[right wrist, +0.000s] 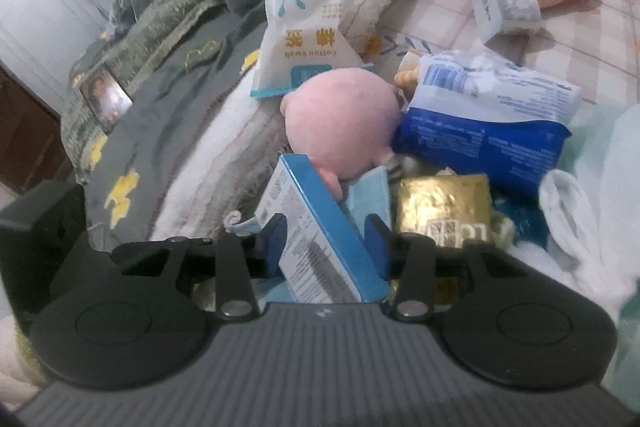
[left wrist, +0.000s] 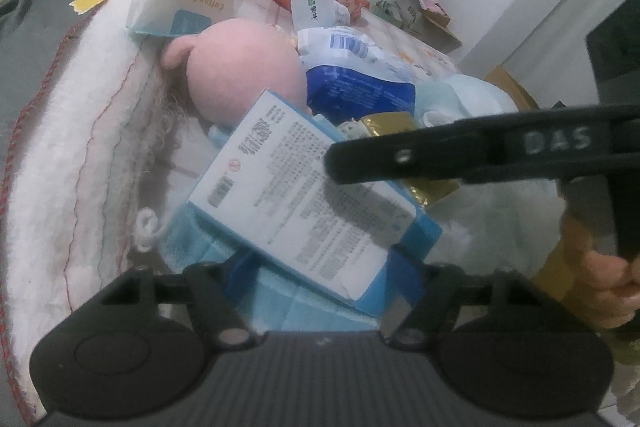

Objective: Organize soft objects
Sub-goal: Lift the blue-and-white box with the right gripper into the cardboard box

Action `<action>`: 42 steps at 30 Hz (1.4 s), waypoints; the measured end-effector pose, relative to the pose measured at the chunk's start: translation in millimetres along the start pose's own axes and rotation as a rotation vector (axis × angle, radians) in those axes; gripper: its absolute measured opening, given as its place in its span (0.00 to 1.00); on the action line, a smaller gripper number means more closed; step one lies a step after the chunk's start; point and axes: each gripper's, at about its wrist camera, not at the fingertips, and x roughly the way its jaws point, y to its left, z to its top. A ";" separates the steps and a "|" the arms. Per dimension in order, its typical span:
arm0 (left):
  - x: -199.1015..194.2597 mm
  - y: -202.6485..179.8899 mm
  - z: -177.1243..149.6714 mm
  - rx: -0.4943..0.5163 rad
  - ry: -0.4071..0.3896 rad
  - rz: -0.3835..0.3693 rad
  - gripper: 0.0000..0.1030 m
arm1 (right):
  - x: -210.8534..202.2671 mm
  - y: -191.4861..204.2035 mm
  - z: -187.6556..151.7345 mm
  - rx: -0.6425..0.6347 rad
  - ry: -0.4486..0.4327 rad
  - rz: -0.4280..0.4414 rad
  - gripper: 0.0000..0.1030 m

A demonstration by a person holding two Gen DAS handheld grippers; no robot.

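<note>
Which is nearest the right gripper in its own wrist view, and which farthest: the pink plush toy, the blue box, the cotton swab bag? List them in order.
1. Blue box: between the fingers of the right gripper.
2. Pink plush toy: just behind the box.
3. Cotton swab bag: farther back on the bed.

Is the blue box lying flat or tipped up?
Tipped. The blue box leans on its edge against the pink plush, printed white face slanting upward, between the right gripper's fingers.

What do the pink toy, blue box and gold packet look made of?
Pink toy: plush fabric, matte and fuzzy, no shine. Blue box: probably thin printed cardboard, with flat faces, crisp edges and a slight sheen. Gold packet: looks like metallic foil or foil-laminated film, crinkled and reflective.
</note>
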 end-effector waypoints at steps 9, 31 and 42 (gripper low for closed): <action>-4.3 2.4 1.9 -0.024 -0.017 -0.007 0.70 | 13.0 2.6 1.5 -0.014 0.010 -0.014 0.35; -60.2 -135.5 29.9 0.270 -0.123 -0.110 0.71 | -152.9 -43.5 -46.2 0.214 -0.296 0.095 0.28; 41.6 -267.7 75.0 0.427 0.052 -0.254 0.71 | -251.7 -169.7 -111.1 0.507 -0.447 0.005 0.26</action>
